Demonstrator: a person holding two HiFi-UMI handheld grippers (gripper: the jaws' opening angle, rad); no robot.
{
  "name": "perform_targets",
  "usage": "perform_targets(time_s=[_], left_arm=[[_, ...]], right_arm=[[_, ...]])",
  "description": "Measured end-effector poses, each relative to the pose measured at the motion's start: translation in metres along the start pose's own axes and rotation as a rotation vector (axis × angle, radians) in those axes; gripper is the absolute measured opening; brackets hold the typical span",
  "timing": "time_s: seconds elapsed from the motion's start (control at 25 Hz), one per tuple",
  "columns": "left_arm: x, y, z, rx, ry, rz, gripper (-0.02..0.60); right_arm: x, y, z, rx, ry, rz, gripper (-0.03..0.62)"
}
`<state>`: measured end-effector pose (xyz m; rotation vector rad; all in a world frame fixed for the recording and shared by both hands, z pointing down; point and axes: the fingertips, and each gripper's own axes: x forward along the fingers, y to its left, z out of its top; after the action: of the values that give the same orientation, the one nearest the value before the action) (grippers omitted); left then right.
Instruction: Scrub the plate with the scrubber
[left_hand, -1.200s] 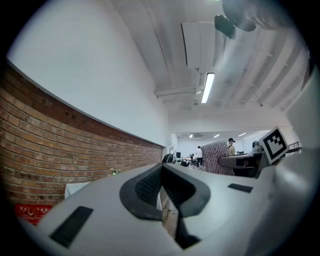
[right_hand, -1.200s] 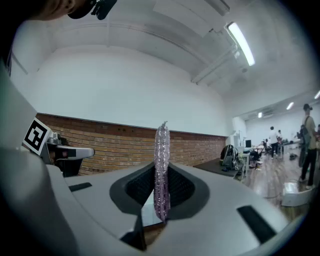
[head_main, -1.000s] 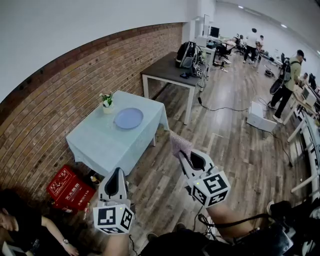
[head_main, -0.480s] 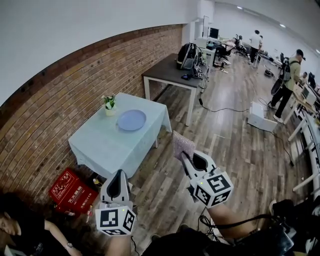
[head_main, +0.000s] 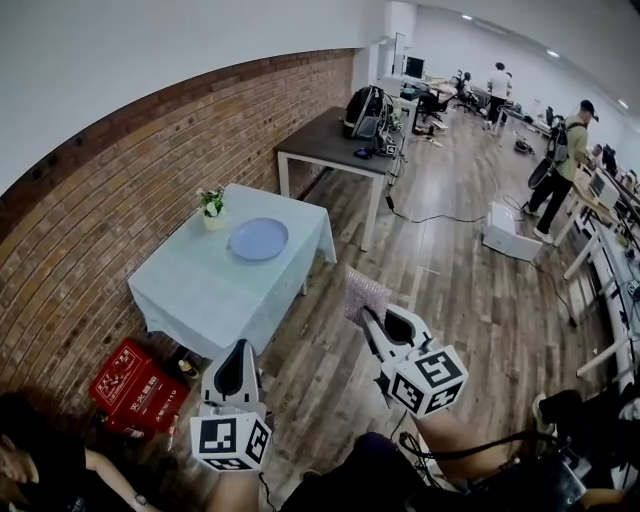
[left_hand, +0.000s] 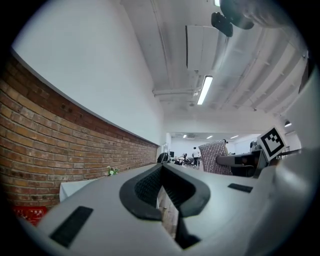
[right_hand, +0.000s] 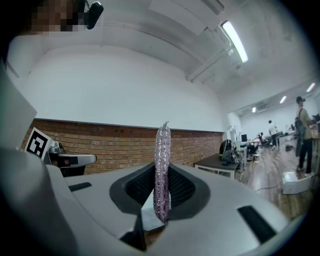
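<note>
Right gripper (head_main: 374, 320) pinches the pink scrubber (head_main: 362, 291); left gripper (head_main: 238, 348) is pressed together. Open floor (head_main: 305, 340) separates both from the plate (head_main: 258, 239) on the far table (head_main: 195, 290).

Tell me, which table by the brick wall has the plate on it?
The nearer table under the pale blue cloth; the blue plate lies beside a small plant. The dark table behind holds bags.

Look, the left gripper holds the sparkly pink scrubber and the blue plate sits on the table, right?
No, the right gripper holds the sparkly pink scrubber, as the right gripper view shows. The blue plate does sit on the table.
</note>
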<state>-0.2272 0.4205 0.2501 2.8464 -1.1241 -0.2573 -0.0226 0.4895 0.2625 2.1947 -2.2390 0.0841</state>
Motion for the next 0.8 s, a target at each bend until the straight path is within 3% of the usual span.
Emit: perform_targets(time_s=[0.32, 0.8], left_arm=[[0.031, 0.02, -0.007, 0.017, 0.003, 0.015, 0.011], [0.14, 0.037, -0.01, 0.038, 0.013, 0.086, 0.011]], right_arm=[[0.04, -0.016, -0.002, 0.012, -0.012, 0.028, 0.066], [0.136, -0.089, 0.014, -0.016, -0.027, 0.087, 0.066]])
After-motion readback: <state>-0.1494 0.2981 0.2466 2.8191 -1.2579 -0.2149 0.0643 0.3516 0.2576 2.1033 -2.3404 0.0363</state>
